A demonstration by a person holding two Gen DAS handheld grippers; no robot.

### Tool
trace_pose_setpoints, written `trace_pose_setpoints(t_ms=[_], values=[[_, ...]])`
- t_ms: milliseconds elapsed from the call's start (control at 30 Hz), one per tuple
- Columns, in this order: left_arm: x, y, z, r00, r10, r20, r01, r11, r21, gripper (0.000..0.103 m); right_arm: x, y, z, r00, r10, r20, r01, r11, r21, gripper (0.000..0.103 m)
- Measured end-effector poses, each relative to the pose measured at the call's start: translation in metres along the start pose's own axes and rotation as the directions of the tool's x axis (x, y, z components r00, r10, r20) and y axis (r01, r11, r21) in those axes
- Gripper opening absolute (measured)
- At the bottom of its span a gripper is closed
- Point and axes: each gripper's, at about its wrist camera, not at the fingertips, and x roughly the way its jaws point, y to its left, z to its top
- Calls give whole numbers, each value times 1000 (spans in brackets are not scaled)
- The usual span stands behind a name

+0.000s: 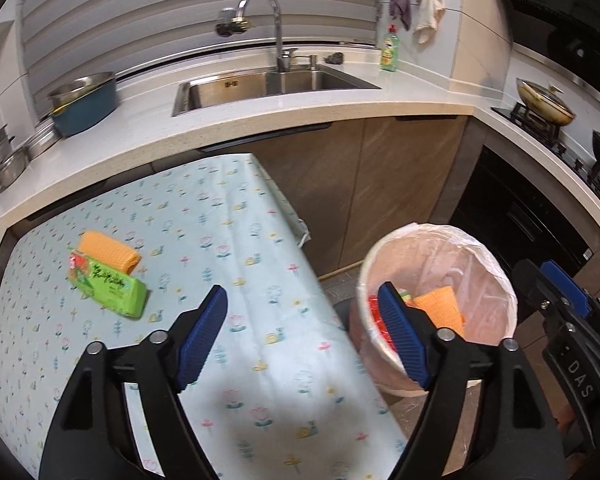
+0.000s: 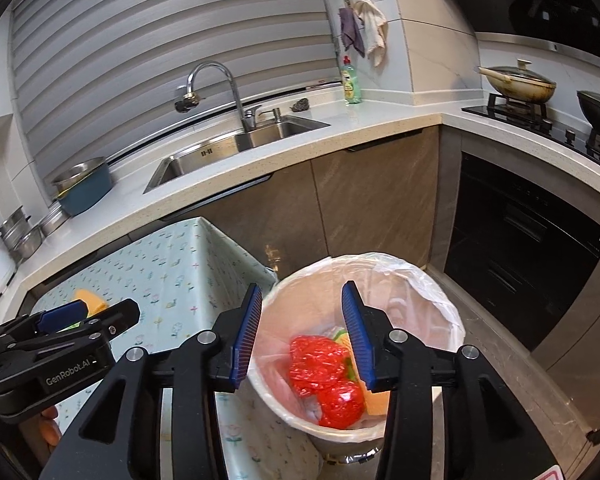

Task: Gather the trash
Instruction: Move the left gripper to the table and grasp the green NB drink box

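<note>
Right gripper (image 2: 300,332): jaws apart, nothing between them, poised above the trash bin (image 2: 440,312). Left gripper (image 1: 300,332): jaws wide apart, empty, over the table edge beside the bin. Bin, bag-lined, holds red crumpled wrappers (image 2: 320,368) and an orange sponge (image 1: 442,308). On the tablecloth (image 1: 220,220): green packet (image 1: 112,284) touching a second orange sponge (image 1: 108,250).

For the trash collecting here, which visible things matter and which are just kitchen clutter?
Job:
- white lined trash bin
- crumpled red plastic wrapper in it
- green snack packet on the table
- orange sponge cloth beside it

Lying about:
- green dish soap bottle
- blue pot
- steel sink
</note>
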Motion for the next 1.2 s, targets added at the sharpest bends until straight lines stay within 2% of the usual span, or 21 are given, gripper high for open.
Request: trace_pose_setpoints(t_ms=[167, 333, 433, 567, 733, 1033, 1067, 1200], values=[[-1, 41, -5, 998, 64, -8, -64, 995, -75, 84, 4, 30, -4, 999, 31, -12, -31, 999, -36, 44], [3, 84, -7, 992, 125, -36, -129, 978, -162, 85, 11, 59, -7, 997, 65, -28, -67, 996, -60, 44], [7, 109, -7, 983, 170, -63, -180, 958, -222, 85, 19, 77, -10, 995, 90, -45, -93, 993, -68, 44], [23, 143, -4, 967, 221, -123, -249, 915, -316, 85, 31, 100, -14, 992, 109, -67, -115, 989, -96, 44], [57, 176, -2, 950, 229, -213, -299, 867, -400, 85, 53, 122, -17, 987, 125, -96, -137, 983, -123, 44], [114, 213, 3, 889, 285, -360, -427, 800, -421, 85, 100, 160, -15, 975, 161, -150, -184, 971, -151, 44], [121, 216, 2, 877, 290, -382, -444, 793, -417, 85, 104, 165, -14, 974, 167, -153, -190, 970, -154, 44], [138, 227, -7, 855, 275, -440, -464, 785, -410, 85, 116, 182, -13, 968, 187, -166, -214, 963, -164, 44]])
